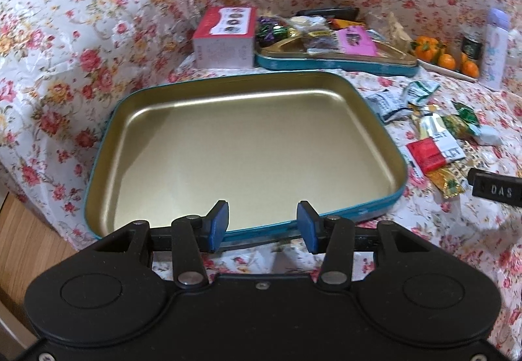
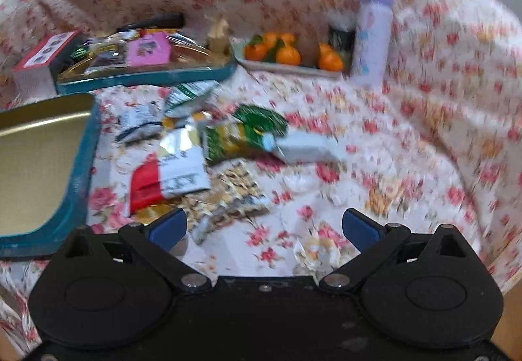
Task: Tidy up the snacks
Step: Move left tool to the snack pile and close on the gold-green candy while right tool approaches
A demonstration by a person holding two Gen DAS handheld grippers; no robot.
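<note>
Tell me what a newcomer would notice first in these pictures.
The big empty gold tin with its teal rim fills the middle of the left wrist view, just beyond the open left tongs. To its right, a heap of loose snack packets lies on the flowered cloth, ahead of the open right tongs. Behind them sits a tray of oranges.

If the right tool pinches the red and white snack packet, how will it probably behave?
The red and white snack packet looks like thin crinkled foil, so it is probably light and floppy. Its glossy surface may slip between the pads. It overlaps other wrappers, so neighbours may shift.
</note>
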